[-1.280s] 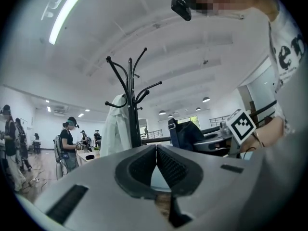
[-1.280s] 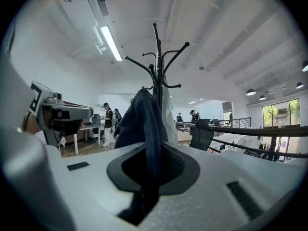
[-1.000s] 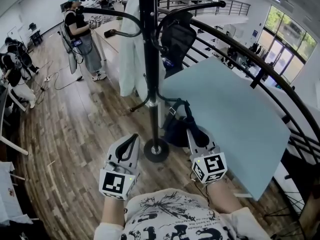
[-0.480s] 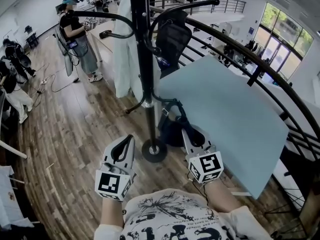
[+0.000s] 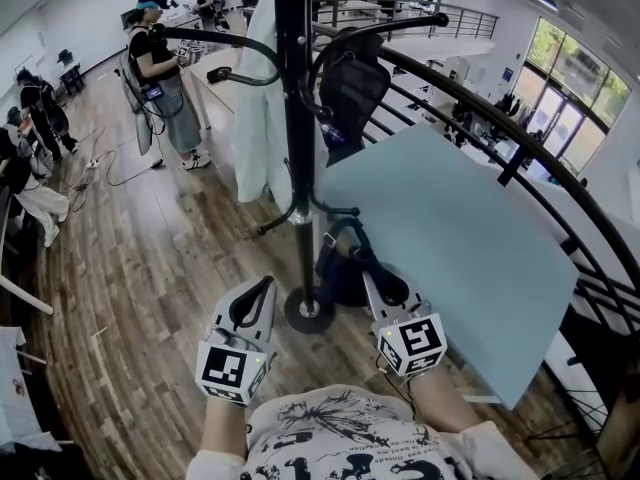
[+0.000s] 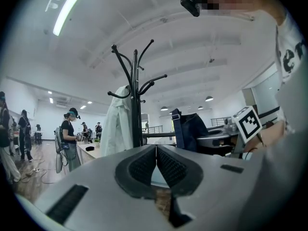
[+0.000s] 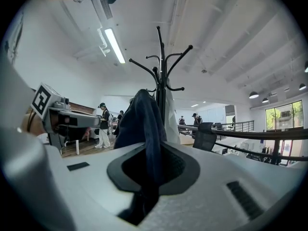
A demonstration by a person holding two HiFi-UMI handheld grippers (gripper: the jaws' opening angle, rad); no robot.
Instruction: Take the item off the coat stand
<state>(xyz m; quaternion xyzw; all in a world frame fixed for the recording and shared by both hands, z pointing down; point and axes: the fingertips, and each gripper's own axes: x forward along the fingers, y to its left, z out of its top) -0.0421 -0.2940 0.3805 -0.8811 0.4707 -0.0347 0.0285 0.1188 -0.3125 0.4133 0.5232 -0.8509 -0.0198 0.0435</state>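
Right gripper (image 7: 153, 170) clamped on the strap of a dark navy bag (image 5: 343, 278), bag hanging just ahead of its jaws, low beside the coat stand (image 5: 295, 148) pole, left gripper (image 5: 264, 288) pinched together on nothing, white coat (image 5: 262, 98) hanging beyond

Pale blue tabletop (image 5: 450, 238) to the right of the right gripper (image 5: 380, 283); curved black railing (image 5: 540, 163) beyond. White coat (image 5: 262, 108) and standing person (image 5: 160, 68) ahead of the left gripper (image 5: 262, 290). Wooden floor (image 5: 130, 268) beneath.
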